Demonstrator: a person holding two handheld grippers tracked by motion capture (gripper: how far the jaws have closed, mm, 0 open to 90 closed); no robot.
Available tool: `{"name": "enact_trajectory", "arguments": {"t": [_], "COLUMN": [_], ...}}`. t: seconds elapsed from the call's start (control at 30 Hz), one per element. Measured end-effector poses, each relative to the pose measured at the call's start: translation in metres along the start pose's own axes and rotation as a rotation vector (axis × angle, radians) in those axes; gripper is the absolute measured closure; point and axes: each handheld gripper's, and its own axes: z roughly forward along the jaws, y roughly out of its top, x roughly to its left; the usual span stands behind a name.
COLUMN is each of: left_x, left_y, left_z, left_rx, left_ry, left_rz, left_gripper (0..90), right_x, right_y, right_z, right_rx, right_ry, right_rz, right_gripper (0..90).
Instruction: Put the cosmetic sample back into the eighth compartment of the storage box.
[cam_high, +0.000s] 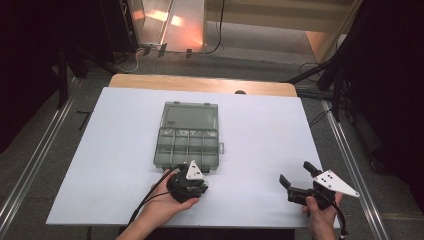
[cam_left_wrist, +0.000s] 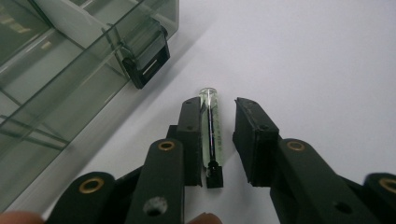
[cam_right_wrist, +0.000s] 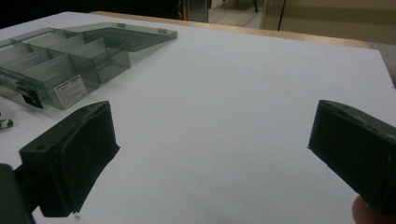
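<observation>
A small clear tube (cam_left_wrist: 211, 130) with a black cap at its near end lies on the white sheet, just in front of the organiser box's black latch (cam_left_wrist: 145, 56). My left gripper (cam_left_wrist: 218, 107) straddles the tube: one pad (cam_left_wrist: 192, 140) rests against its side, while the other pad (cam_left_wrist: 252, 140) stands off it with a gap. In the high view that left gripper (cam_high: 189, 181) sits at the near edge of the smoky clear organiser box (cam_high: 165, 150), whose lid (cam_high: 191, 116) is folded back flat. My right gripper (cam_high: 297, 173) hovers wide open at the near right, nothing between its pads (cam_right_wrist: 88, 140).
The white sheet (cam_high: 260, 130) covers a wooden table; its far edge (cam_high: 200, 82) shows bare wood. The box's compartments (cam_right_wrist: 70, 60) look bare in the right gripper view. Metal rails (cam_high: 350, 165) and cables run along the floor on both sides.
</observation>
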Motion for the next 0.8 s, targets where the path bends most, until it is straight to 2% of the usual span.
{"name": "enact_trajectory", "arguments": {"t": [0.13, 0.3, 0.37, 0.43, 0.5, 0.63, 0.8], "left_x": [-0.0012, -0.0016, -0.0018, -0.0011, -0.0002, 0.0007, 0.0027], "left_y": [-0.0008, 0.0003, 0.0008, 0.0008, 0.001, 0.0008, 0.0009], "left_z": [0.0001, 0.0006, 0.0007, 0.0008, 0.0004, -0.0001, -0.0005], "left_rx": [-0.001, 0.009, 0.013, 0.01, 0.014, 0.015, 0.011], "left_ry": [0.021, 0.021, 0.023, 0.024, 0.017, 0.012, -0.004], "left_rz": [0.025, 0.019, 0.008, 0.001, 0.005, 0.021, 0.018], "left_gripper": [77.1, 77.3, 77.5, 80.2, 80.8, 80.9, 81.0], "right_x": [-0.0005, -0.001, -0.0005, -0.0003, -0.0004, -0.0005, -0.0005], "right_y": [0.0, -0.0004, -0.0003, -0.0001, -0.0001, 0.0004, 0.0004], "right_z": [0.0001, 0.0004, 0.0001, -0.0001, -0.0003, -0.0008, -0.0007], "right_rx": [0.0, 0.002, 0.0, 0.002, 0.003, -0.001, -0.001], "right_ry": [-0.001, 0.001, 0.001, -0.003, -0.004, -0.005, -0.006], "right_rz": [0.002, 0.003, -0.001, 0.002, 0.004, 0.007, 0.009], "right_gripper": [0.9, 1.2, 3.1, 10.0, 13.1, 12.9, 12.9]}}
